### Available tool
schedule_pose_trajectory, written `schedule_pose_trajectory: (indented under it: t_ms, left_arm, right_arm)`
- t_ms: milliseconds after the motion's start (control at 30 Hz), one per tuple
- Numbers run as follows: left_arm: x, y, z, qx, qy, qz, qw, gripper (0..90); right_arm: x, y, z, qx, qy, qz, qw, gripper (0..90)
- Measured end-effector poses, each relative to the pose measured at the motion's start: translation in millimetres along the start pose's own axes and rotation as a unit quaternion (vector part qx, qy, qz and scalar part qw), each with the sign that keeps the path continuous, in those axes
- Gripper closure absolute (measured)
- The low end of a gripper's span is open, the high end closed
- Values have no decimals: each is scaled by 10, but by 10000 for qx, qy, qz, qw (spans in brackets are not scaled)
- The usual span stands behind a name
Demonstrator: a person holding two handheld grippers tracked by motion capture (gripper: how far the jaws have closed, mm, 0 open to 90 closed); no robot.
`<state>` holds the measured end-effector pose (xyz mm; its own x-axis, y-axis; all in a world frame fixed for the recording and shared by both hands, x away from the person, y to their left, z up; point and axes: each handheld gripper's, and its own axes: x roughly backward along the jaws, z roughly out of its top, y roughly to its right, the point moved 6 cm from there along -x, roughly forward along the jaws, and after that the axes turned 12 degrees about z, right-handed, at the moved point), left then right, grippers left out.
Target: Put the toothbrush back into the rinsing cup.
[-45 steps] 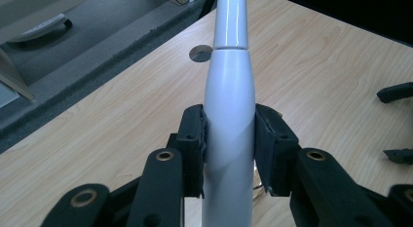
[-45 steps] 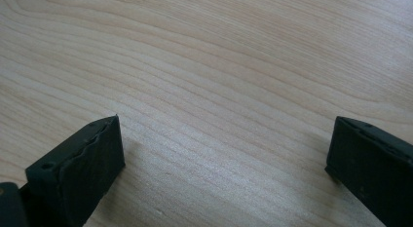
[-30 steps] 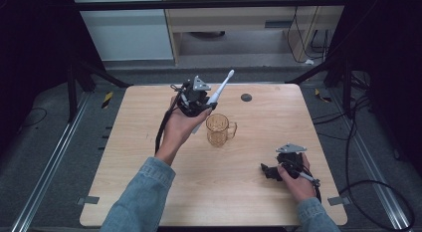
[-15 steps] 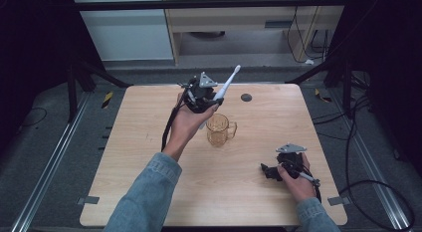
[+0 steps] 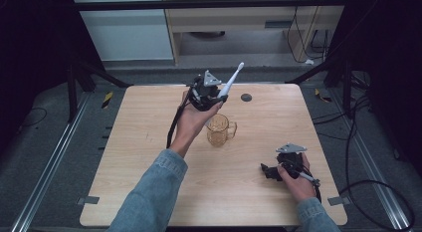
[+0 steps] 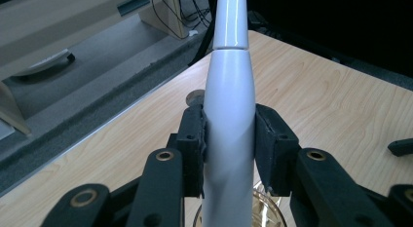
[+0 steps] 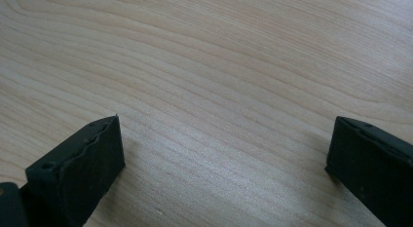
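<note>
Pale wooden table (image 5: 149,142) under dark surroundings, grey floor beyond. Left gripper (image 5: 206,92) raised above the far middle, clamped on a white electric toothbrush (image 5: 230,82) whose handle sits between both pads (image 6: 265,139), head slanting up and away. Just below and beside it, amber glass mug (image 5: 219,130) upright on the wood. Well apart, near the front right edge, right gripper (image 5: 271,171) low over bare wood, jaws spread wide and empty.

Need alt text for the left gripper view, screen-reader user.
The left gripper holds a white electric toothbrush upright between its two black fingers, which press on the handle from both sides. Behind it lies a light wooden table, and the rim of a glass mug shows below the handle.
</note>
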<state>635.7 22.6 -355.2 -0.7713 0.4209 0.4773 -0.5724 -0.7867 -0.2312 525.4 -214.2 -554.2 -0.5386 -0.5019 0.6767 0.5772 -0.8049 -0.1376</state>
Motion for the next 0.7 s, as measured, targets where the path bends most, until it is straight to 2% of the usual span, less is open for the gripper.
schedule_pose_trajectory:
  t_ms: [300, 700]
  left_arm:
    - [-36, -15, 40, 26, 195, 10, 9998, 664]
    - [-78, 13, 102, 169, 448, -5, 9989, 664]
  right_arm:
    - [1, 1, 0, 6, -2, -3, 10000, 3]
    - [1, 1, 0, 6, -3, -5, 10000, 3]
